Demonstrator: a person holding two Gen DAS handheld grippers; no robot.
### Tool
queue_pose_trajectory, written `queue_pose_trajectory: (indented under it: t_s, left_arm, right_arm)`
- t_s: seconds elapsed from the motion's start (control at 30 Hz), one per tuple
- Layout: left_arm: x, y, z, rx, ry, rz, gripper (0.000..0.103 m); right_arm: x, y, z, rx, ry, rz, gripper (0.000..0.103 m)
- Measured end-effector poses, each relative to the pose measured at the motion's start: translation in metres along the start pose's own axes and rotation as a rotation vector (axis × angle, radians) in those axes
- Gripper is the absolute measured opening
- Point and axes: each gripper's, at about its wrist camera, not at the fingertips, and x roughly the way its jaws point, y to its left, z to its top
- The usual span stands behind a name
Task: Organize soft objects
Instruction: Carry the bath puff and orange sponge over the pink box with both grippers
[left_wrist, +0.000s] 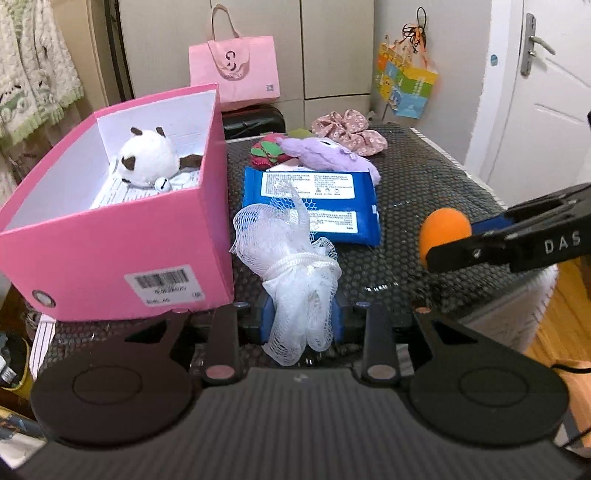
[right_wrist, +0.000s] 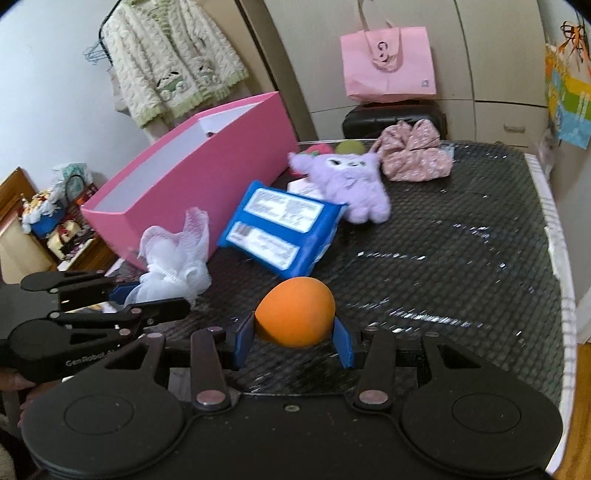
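Contents, pink box (left_wrist: 118, 236): one white plush (left_wrist: 147, 160) with dark ears, lying on printed paper inside. Judged stowed; apparently the only item boxed so far.

In hand, left gripper (left_wrist: 303, 317): fingers clenched on the white mesh bath pouf (left_wrist: 291, 251), gripped at its near end, the bulk just beside the box's right wall.

In hand, right gripper (right_wrist: 293, 339): blue fingers (right_wrist: 243, 339) bracket the orange sponge ball (right_wrist: 295, 312) and seem to press its sides; taken as grasped, low over the table (right_wrist: 461, 266).

Still loose on the table:
- blue wipes pack (left_wrist: 314, 206), just right of the box, touching the pouf;
- purple plush (left_wrist: 325, 155), partly on the pack's far edge;
- red-and-green felt piece (left_wrist: 266, 149), behind the pack;
- pink floral scrunchie (left_wrist: 351, 129), near the far edge.

Progress, judged: early; one in, two held, four waiting.

Room: the box sits at the table's left edge, its near corner overhanging. The right half of the table is bare to its white rim (right_wrist: 554, 229), with floor beyond. The box mouth is open above.
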Motion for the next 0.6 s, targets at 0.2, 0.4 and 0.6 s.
queue_pose_trajectory:
  t_s: [0.2, 0.4, 0.6]
  left_arm:
    - [-0.018, 0.016, -0.002, 0.008, 0.029, -0.031, 0.029]
    - [-0.036, 0.039, 0.002, 0.013, 0.078, -0.046, 0.029]
    - [-0.052, 0.064, -0.001, 0.023, 0.121, -0.065, 0.029]
  right_arm:
    - [-0.002, 0.02, -0.003, -0.008, 0.025, 0.056, 0.051]
    - [-0.007, 0.044, 0.005, -0.061, 0.052, 0.1, 0.051]
    - [-0.002, 0.07, 0.016, -0.132, 0.114, 0.149, 0.051]
